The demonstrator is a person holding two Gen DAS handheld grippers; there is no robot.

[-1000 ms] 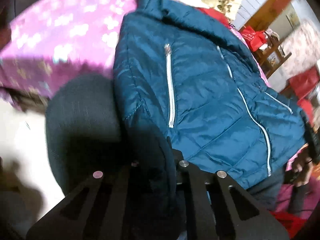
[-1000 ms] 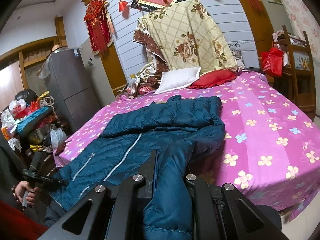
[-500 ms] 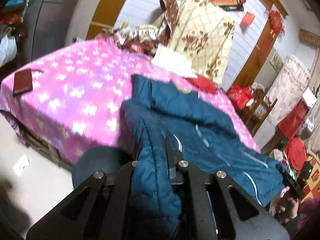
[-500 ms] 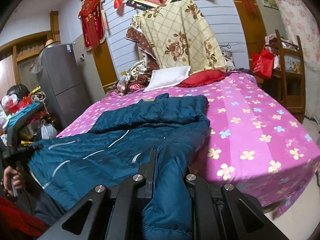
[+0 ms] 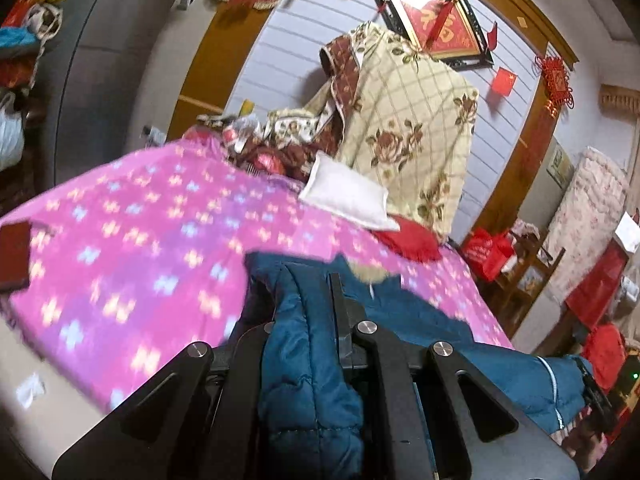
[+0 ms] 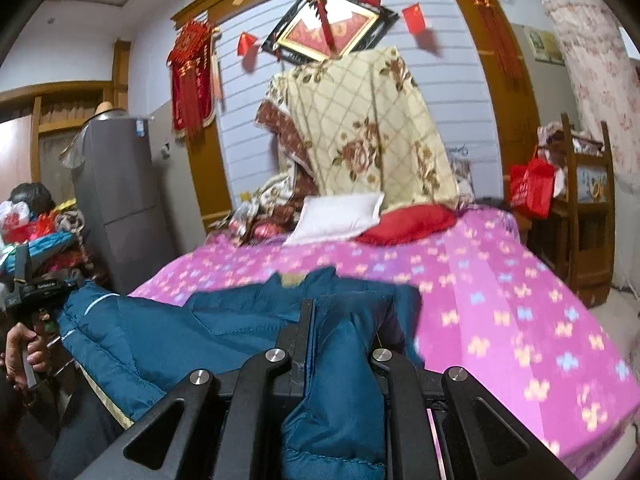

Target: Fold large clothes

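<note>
Left wrist view: your left gripper [image 5: 308, 312] is clamped tight on jacket [image 5: 440, 336] fabric; right gripper [image 6: 340, 332] likewise. Jacket hangs btwn both over the bed [image 6: 500, 280] edge, long axis gripper-to-gripper.

We can read a gold character, 福, on the red picture [image 5: 438, 30] in the black frame on the wall above the bed. The red bag [image 6: 531, 190] by the wooden shelf carries pale print too blurred to read. A small white label on the other gripper [image 6: 44, 286] is illegible.
</note>
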